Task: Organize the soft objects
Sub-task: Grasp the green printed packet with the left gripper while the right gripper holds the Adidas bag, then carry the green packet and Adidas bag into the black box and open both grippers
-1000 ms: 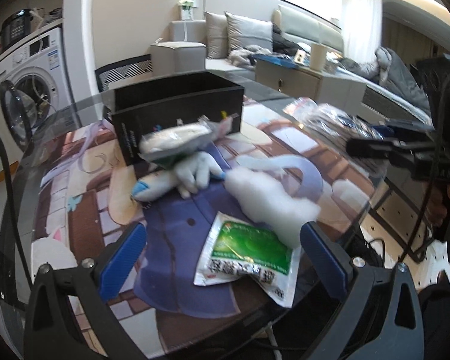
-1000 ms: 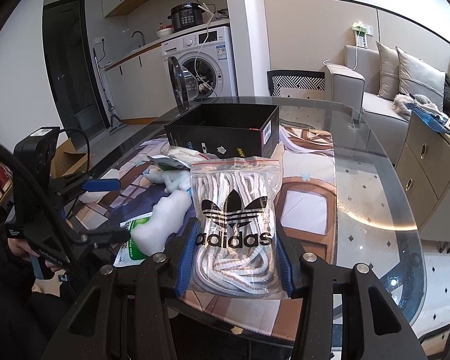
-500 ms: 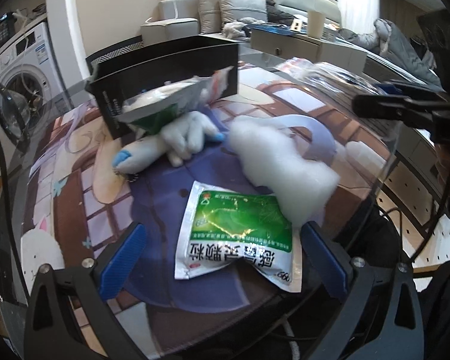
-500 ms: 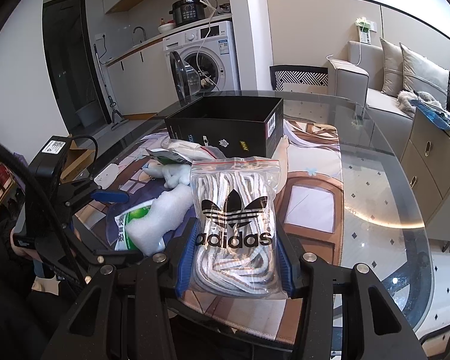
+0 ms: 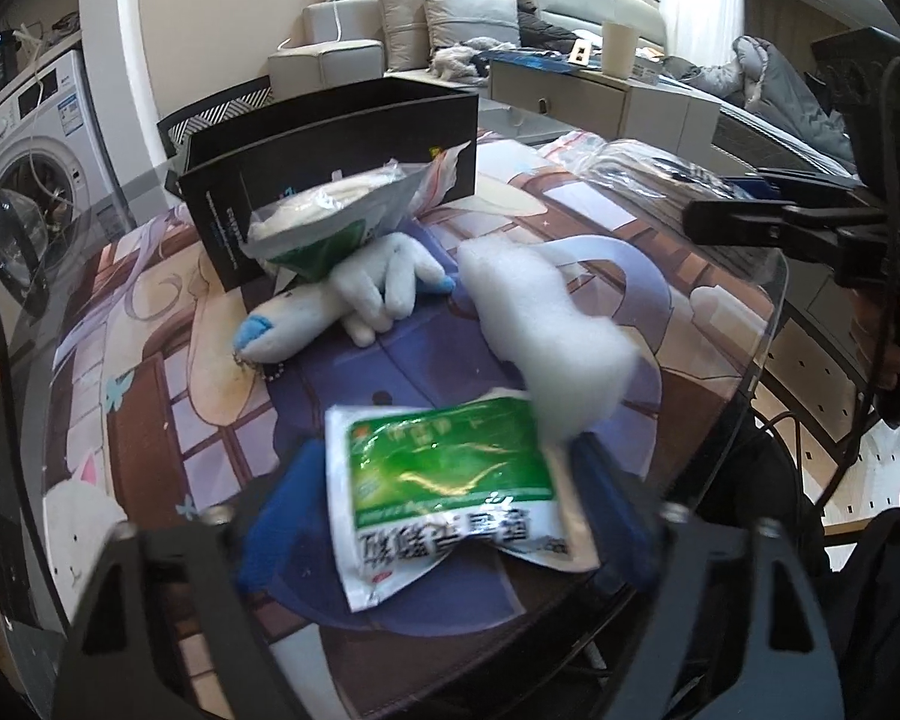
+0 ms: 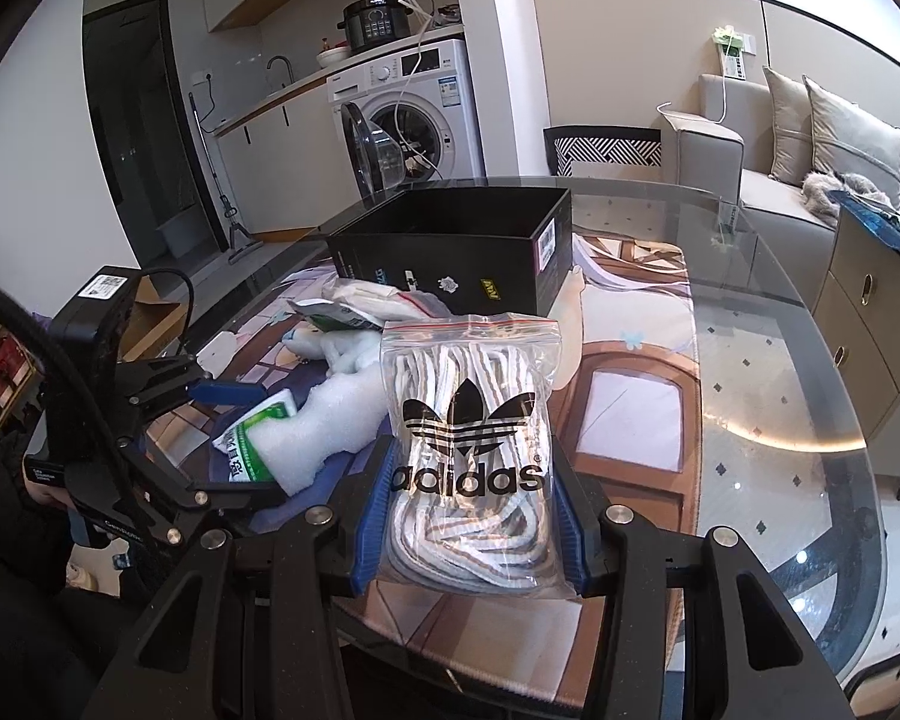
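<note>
Here, zip bag [image 6: 471, 456] of laces, black box [image 6: 450, 258]

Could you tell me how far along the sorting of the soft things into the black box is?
Nothing looks done: the visible part of the box interior holds nothing. In hand: the right gripper clamps the laces bag, and the left gripper, jaws just closing, straddles the green packet. Left on the mat: the plush, the foam and a second packet.
</note>
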